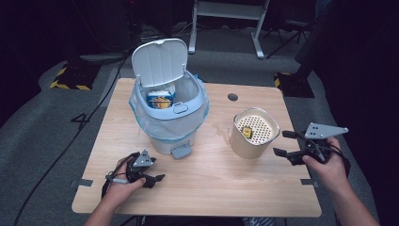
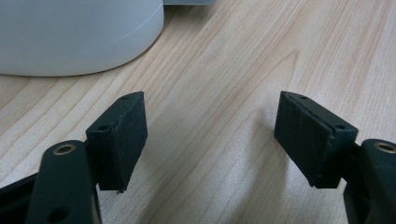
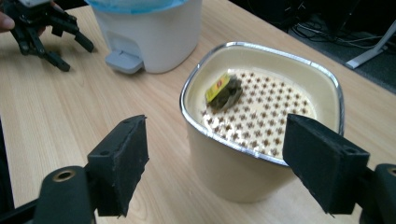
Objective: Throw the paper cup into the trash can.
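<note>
L gripper (image 1: 149, 178) jaws apart, nr bin (image 1: 169, 113) | R gripper (image 1: 286, 143) jaws apart by cream container (image 1: 254, 134), poss. wrapper (image 3: 224, 91) inside

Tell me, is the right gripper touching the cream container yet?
Apart. In the right gripper view the right gripper stands open, with bare wood between each jaw and the cream container; the high view shows a gap too.

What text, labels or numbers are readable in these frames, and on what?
None can be read.
Blue and yellow carton inside the white pedal bin: it carries print, too small and blurred to read.
Yellow tag on the small dark item on the perforated insert of the cream container: red marks on it, blurred, unreadable.
Yellow-black hazard stripes on the floor: pattern, no words.
</note>
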